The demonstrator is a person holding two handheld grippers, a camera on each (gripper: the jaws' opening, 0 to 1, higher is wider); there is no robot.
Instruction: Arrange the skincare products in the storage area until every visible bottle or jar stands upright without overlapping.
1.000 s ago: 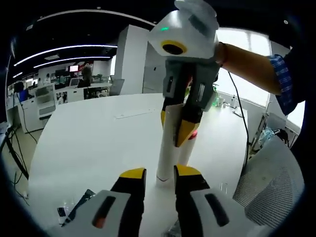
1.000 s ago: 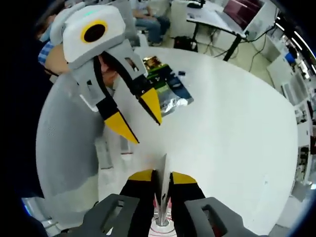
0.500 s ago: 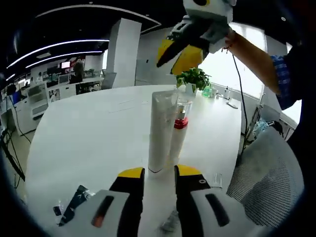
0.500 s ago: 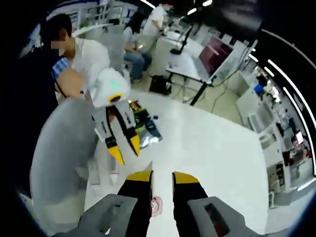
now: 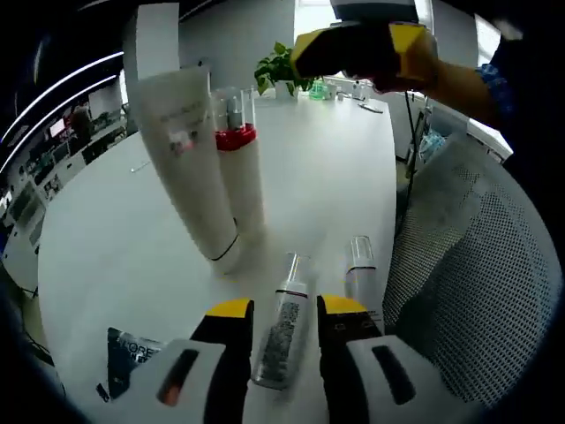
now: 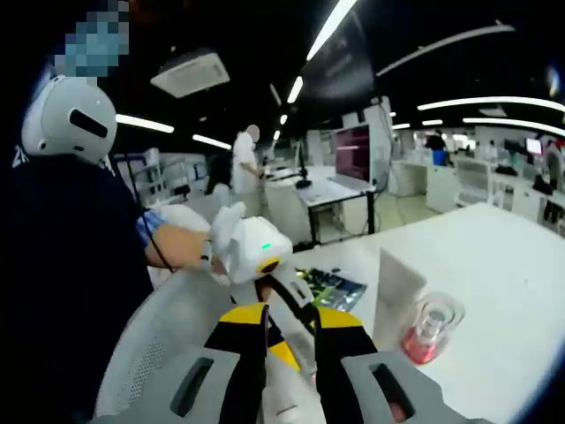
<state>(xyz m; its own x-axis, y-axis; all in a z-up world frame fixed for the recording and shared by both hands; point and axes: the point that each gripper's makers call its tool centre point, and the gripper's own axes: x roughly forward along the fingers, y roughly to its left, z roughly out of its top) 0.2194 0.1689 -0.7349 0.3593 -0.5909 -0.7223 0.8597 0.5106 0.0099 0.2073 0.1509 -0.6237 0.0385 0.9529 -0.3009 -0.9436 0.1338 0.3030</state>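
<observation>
Open-plan office, strip lights overhead, round white table [image 5: 132, 221] with a grey mesh chair [image 5: 477, 265] at its edge. Potted plant [image 5: 284, 66] at the far side of the table.

Left gripper view: tall white tube [image 5: 190, 168] standing cap-down, leaning a little; pump bottle [image 5: 240, 168] with a red collar and clear cap upright just beside it, apparently touching. Small clear bottle [image 5: 282, 322] lying flat on the table between the left tongs [image 5: 286, 308], jaws slightly apart on either side of it, contact not discernible (grip cannot be told). Second small bottle [image 5: 358, 269] lying near, just beside the right-hand jaw. Dark sachet [image 5: 128, 353] flat on the table at lower left. Other gripper visible at top, held in a hand [image 5: 433, 75].

Right gripper view: right tongs [image 6: 290, 311] slightly apart, nothing between the jaws. Beyond them the white left gripper held by a person in a dark top [image 6: 79, 265]. White tube [image 6: 399, 287] and pump bottle [image 6: 430, 327] upright at right, seen from above; packets [image 6: 328, 287] flat on the table behind.
</observation>
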